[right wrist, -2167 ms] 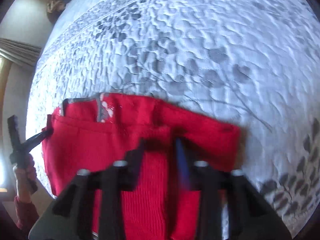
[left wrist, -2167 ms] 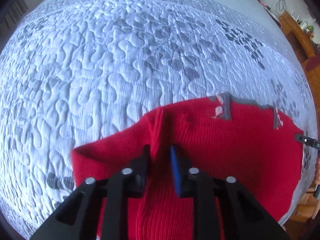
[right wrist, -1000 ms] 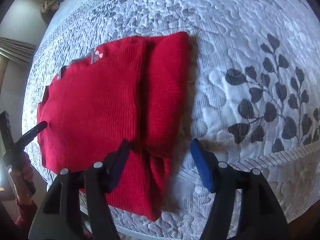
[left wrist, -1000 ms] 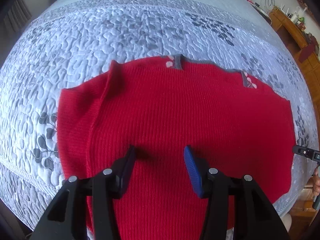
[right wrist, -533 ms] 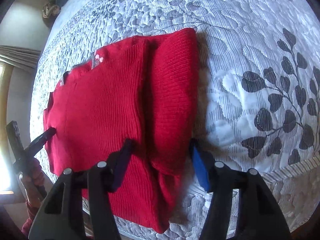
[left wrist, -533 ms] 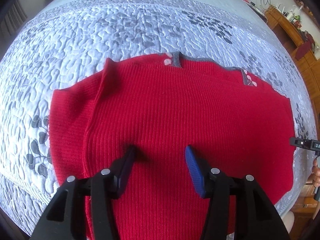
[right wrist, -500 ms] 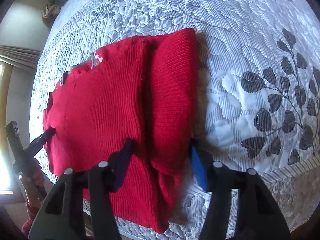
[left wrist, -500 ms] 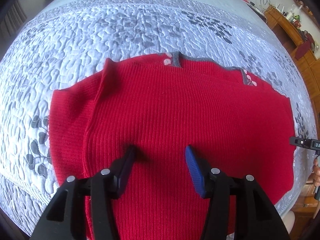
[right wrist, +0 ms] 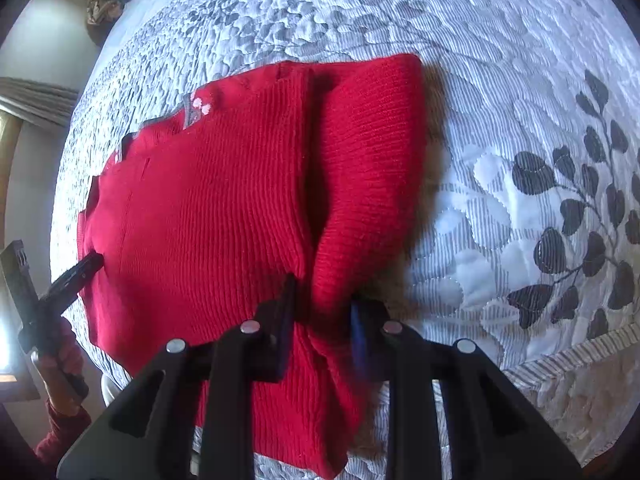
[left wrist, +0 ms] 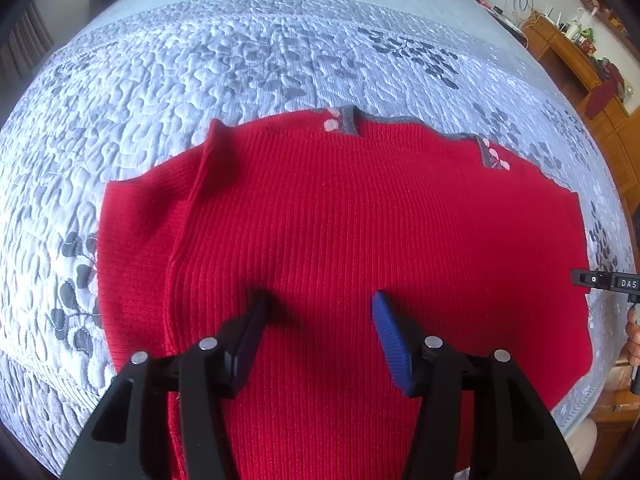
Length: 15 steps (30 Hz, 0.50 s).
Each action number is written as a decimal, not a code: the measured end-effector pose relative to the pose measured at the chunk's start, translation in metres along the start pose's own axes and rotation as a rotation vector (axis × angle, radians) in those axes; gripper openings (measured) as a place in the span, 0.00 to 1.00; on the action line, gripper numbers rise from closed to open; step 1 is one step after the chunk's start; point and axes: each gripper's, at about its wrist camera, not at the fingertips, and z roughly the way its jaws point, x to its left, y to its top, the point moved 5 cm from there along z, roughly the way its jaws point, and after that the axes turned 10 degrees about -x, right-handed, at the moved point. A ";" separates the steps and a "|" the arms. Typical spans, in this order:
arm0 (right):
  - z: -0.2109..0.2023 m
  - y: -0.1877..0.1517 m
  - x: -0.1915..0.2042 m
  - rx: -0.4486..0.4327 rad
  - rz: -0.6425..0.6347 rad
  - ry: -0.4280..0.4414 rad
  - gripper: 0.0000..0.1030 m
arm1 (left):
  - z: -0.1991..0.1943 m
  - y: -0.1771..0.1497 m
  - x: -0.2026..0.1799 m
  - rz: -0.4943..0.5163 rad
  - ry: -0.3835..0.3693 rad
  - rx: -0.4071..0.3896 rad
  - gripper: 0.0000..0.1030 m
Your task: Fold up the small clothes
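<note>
Near hem of the red knit sweater [left wrist: 360, 232] is cut off behind the gripper bodies in both views, so its lower edge can't be seen in full; in the right wrist view the spot where the fingers meet the cloth is shadowed and slightly blurred. The far side of the room is only fisheye edge clutter, a wooden shelf unit [left wrist: 576, 52] with small items too tiny to name. Sweater lies flat on the white quilted bedspread [left wrist: 200, 64] with grey leaf print, near the bed's front edge. Ribbed knit, grey collar trim [left wrist: 348, 120] with pale pink flower marks at the far edge. One sleeve [right wrist: 372, 168] is folded inward over the body along the side, forming a thick raised band with a dark crease beside it. Left gripper [left wrist: 316, 320] is spread wide, jaws apart over the middle of the sweater body, nothing between them, tips low over the knit; contact can't be confirmed. Right gripper [right wrist: 322, 308] is narrowed onto the lower end of the folded sleeve, fabric bunched between the two fingers, pinching it. The left gripper's tip also shows at the sweater's far side edge in the right wrist view.
</note>
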 end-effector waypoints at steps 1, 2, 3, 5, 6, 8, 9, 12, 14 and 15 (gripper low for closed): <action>0.000 0.000 -0.001 -0.001 0.006 0.001 0.22 | 0.000 0.000 0.000 0.002 -0.003 -0.002 0.56; 0.001 0.000 0.000 -0.003 0.008 -0.002 0.22 | 0.000 0.000 0.000 0.003 -0.005 -0.003 0.57; 0.001 -0.001 0.000 -0.006 0.003 -0.009 0.22 | 0.000 0.000 -0.001 0.004 -0.007 -0.005 0.58; 0.001 -0.001 0.001 -0.011 -0.008 -0.027 0.22 | 0.002 0.000 0.000 0.005 -0.012 -0.005 0.58; 0.002 -0.002 0.003 -0.015 -0.016 -0.042 0.22 | 0.002 0.000 0.000 0.003 -0.014 -0.005 0.59; 0.003 -0.002 0.004 -0.016 -0.028 -0.062 0.22 | 0.004 0.000 0.001 0.001 -0.021 -0.005 0.59; 0.004 -0.001 0.005 -0.014 -0.031 -0.070 0.22 | 0.004 0.000 0.001 0.000 -0.024 -0.005 0.60; 0.005 -0.001 0.003 -0.010 -0.006 -0.073 0.22 | 0.006 0.000 0.001 -0.004 -0.028 -0.006 0.60; 0.005 -0.001 0.003 -0.012 -0.004 -0.082 0.21 | 0.006 0.000 0.001 0.002 -0.024 -0.008 0.61; 0.006 -0.001 0.003 -0.014 0.001 -0.089 0.21 | 0.006 -0.001 0.000 0.005 -0.023 -0.010 0.62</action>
